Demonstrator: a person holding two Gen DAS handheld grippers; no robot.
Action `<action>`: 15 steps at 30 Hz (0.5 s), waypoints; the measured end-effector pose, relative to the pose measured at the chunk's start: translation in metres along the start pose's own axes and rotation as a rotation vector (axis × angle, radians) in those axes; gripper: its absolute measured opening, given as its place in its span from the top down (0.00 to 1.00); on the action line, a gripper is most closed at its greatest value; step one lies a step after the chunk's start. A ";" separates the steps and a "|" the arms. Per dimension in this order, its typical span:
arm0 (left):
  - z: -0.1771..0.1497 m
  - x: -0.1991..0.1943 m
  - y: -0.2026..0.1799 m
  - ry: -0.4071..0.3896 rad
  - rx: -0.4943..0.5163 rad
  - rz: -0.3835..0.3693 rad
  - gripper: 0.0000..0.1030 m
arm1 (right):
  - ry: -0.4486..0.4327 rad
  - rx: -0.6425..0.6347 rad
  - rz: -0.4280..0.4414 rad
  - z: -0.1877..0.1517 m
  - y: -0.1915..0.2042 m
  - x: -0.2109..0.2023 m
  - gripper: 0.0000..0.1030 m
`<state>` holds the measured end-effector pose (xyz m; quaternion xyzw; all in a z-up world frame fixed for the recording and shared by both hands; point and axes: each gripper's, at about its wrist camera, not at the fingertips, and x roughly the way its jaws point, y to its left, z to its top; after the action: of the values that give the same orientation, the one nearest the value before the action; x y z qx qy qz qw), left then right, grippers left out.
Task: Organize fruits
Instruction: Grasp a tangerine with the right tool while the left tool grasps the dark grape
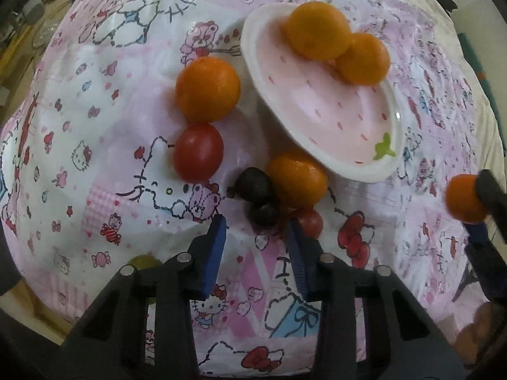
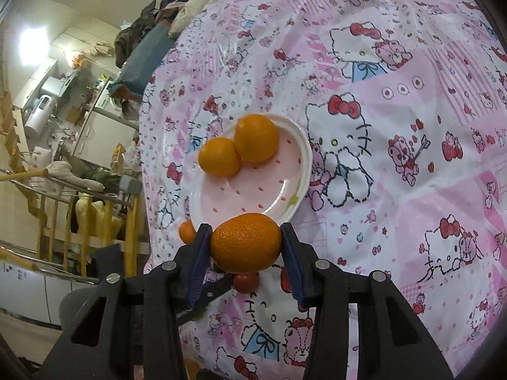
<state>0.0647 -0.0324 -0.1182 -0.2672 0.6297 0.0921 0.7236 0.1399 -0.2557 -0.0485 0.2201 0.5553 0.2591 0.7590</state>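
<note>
Two round orange mandarins (image 2: 240, 148) already sit touching each other on the far side of the shallow pink plate with the white rim (image 2: 302, 171), so the sorting is partly done. A third orange mandarin (image 2: 245, 242) is pinched between the blue pads of my right gripper (image 2: 245, 247), held above the cloth just on the near side of the plate's rim; I judge it only needs carrying over the rim and letting go.

Left on the pink cartoon-print cloth (image 1: 95, 158): one orange mandarin (image 1: 207, 88) left of the plate, a red tomato (image 1: 198, 152) touching it on the near side, another orange mandarin (image 1: 296, 179) against the plate's near rim, two dark plum-like fruits (image 1: 256, 196) beside that, and a small red tomato (image 1: 309, 223).

My left gripper (image 1: 256, 237) hangs over this near cluster, fingers spread and pinching nothing. The dark fruits lie just beyond the fingertips, the small tomato right beside the right-hand pad.
</note>
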 end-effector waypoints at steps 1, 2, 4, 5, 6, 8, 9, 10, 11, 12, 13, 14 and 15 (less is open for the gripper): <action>0.000 0.002 0.000 -0.001 -0.004 0.006 0.70 | -0.003 0.001 0.002 0.000 0.000 -0.001 0.56; 0.002 0.004 -0.001 -0.008 -0.004 0.022 0.71 | -0.005 0.004 0.004 0.001 0.000 -0.002 0.56; 0.005 0.007 0.000 -0.003 -0.016 0.011 0.72 | -0.007 0.012 0.011 0.001 -0.001 -0.004 0.56; 0.005 0.009 -0.001 -0.002 -0.024 0.008 0.72 | -0.007 0.011 0.012 0.001 0.000 -0.004 0.56; 0.005 0.010 -0.004 -0.003 -0.016 0.019 0.73 | -0.007 0.009 0.011 0.001 0.000 -0.004 0.56; 0.004 0.012 -0.007 -0.006 -0.016 0.027 0.75 | -0.006 0.006 0.009 0.000 0.001 -0.003 0.56; 0.003 0.012 -0.007 -0.006 -0.020 0.030 0.75 | -0.004 0.005 0.010 0.000 0.001 -0.003 0.56; 0.005 0.013 -0.007 -0.002 -0.029 0.034 0.75 | -0.002 0.005 0.010 0.000 0.001 -0.002 0.56; 0.006 0.014 -0.007 0.006 -0.043 0.034 0.75 | 0.000 0.005 0.008 0.000 0.001 -0.001 0.56; 0.007 0.014 -0.007 0.012 -0.053 0.032 0.75 | 0.002 0.005 0.007 0.000 0.001 0.000 0.56; 0.009 0.015 -0.006 0.019 -0.057 0.028 0.76 | 0.003 0.005 0.007 0.000 0.001 0.000 0.56; 0.011 0.017 -0.006 0.026 -0.063 0.023 0.76 | 0.004 0.005 0.006 0.000 0.002 0.001 0.56; 0.012 0.017 -0.005 0.030 -0.067 0.020 0.76 | 0.005 0.004 0.004 0.000 0.002 0.001 0.56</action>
<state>0.0806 -0.0347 -0.1327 -0.2863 0.6396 0.1166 0.7038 0.1398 -0.2536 -0.0484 0.2223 0.5572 0.2602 0.7566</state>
